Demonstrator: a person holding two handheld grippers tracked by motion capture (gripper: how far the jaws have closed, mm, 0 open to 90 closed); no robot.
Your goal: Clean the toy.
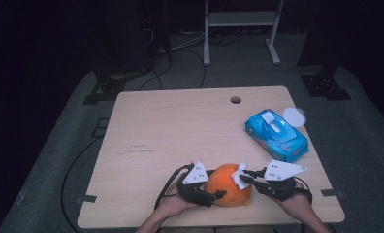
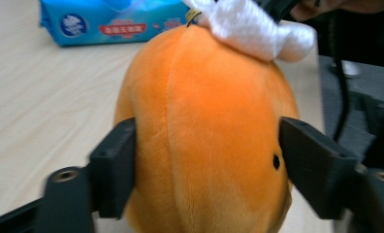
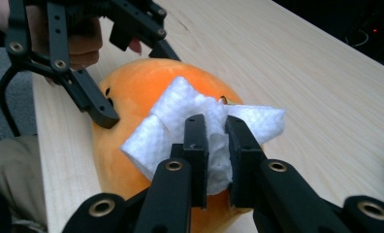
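A dark room surrounded the pale wooden table (image 1: 180,126), with a blue wet-wipe pack (image 1: 276,135) towards its two o'clock corner. An orange plush toy (image 1: 227,186) lay at the six o'clock edge. The left gripper (image 1: 220,194), at the toy's nine o'clock, straddled it, jaws against its sides. The right gripper (image 1: 244,175), at three o'clock, pinched a folded white wipe (image 3: 180,121) against the toy's top.

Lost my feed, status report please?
Left gripper jaws astride orange plush. Right gripper shut on white wipe, pressing it to plush. Wipes pack well clear.
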